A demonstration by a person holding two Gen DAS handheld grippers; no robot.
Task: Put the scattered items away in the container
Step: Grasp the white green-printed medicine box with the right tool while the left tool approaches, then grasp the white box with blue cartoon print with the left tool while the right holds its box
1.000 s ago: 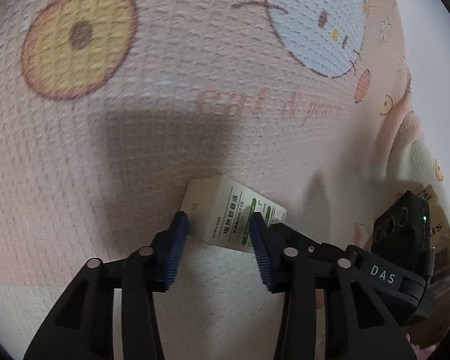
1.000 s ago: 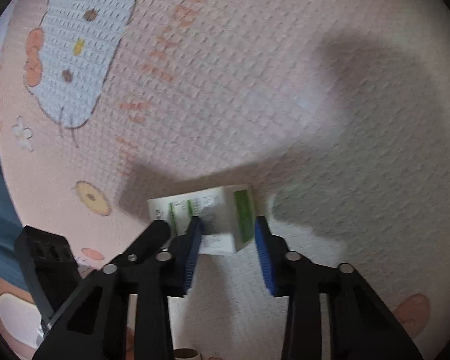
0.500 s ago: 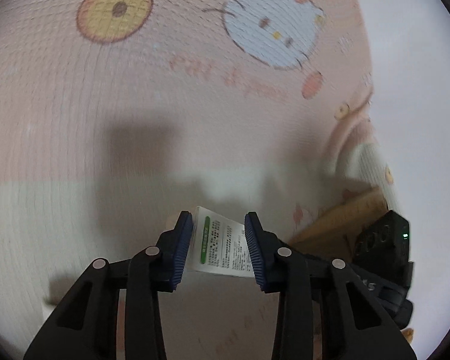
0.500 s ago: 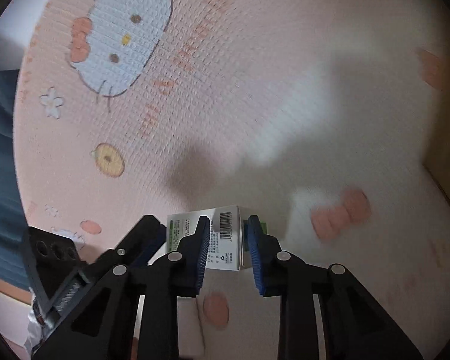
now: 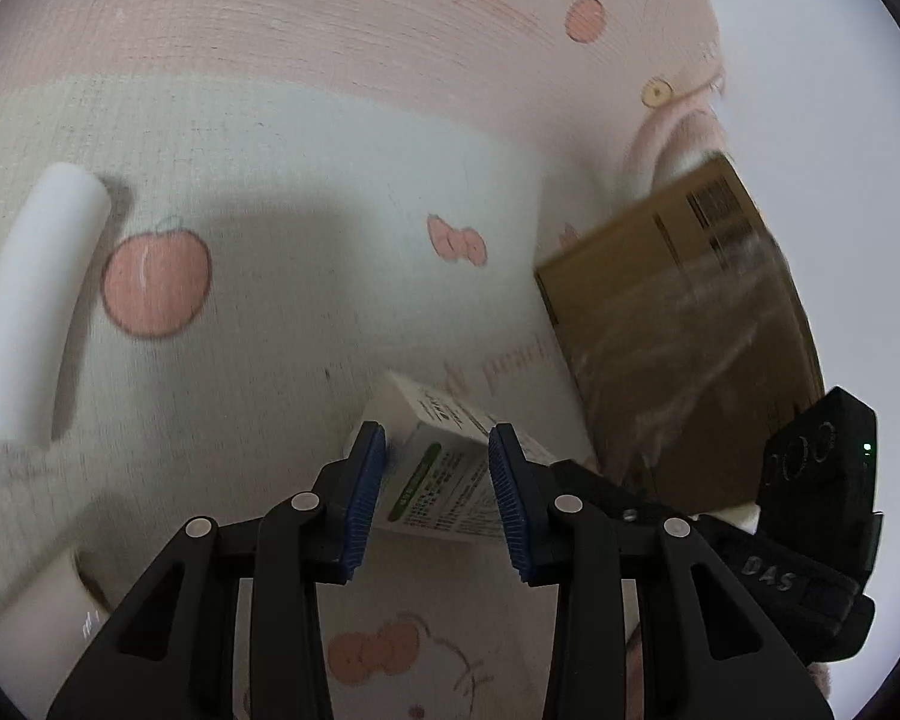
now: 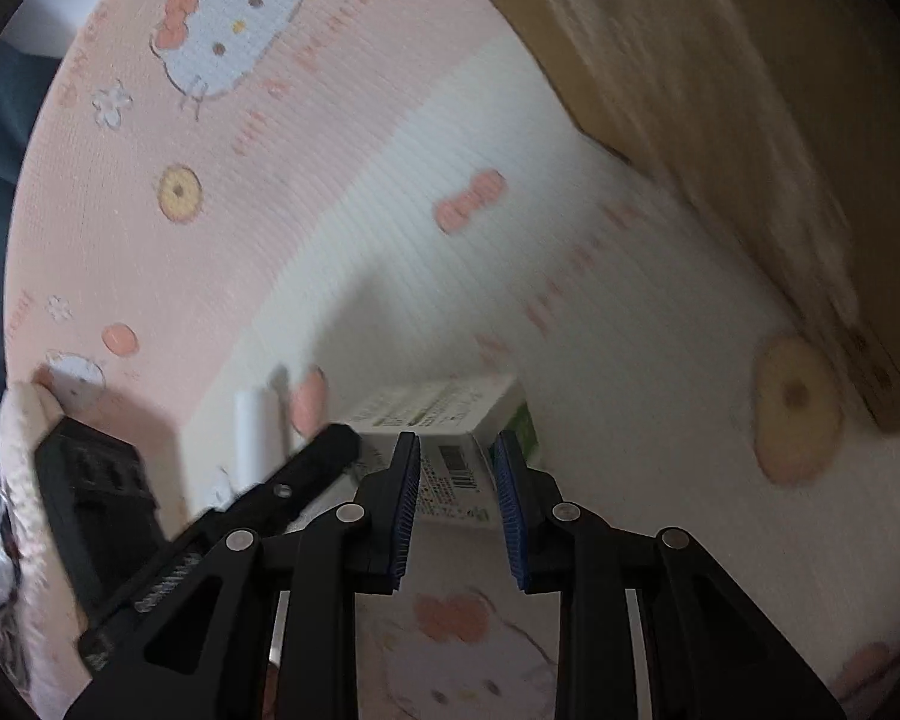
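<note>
Left wrist view first: I have my left gripper (image 5: 437, 480) closed down on the white cardboard carton with green print (image 5: 450, 468), its blue ribbed pads pressed on two opposite faces. In the right wrist view my right gripper (image 6: 457, 495) is narrowed onto the same carton (image 6: 450, 456) at its barcode end, pads touching both sides. So I carry the carton between both grippers, lifted clear of the pink and cream cartoon-print mat (image 5: 282, 192).

I judge the carton light and fairly stiff, though thin card like this dents if I squeeze hard; the printed faces look smooth, so the ribbed pads matter. Holding it across the flat faces near each end, as now, seems the sound place, since a corner hold could crush or twist it.

Just beyond the carton, to the right in the left wrist view, stands the brown cardboard box with a barcode label (image 5: 684, 324), which I take as the container. It is near the carton but not touching it. In the right wrist view the same box (image 6: 720, 120) fills the far upper right.

Well to the left of the carton in the left wrist view lies a white cylindrical tube (image 5: 36, 294) on the mat; the right wrist view shows it (image 6: 255, 432) beside the carton's far end.
</note>
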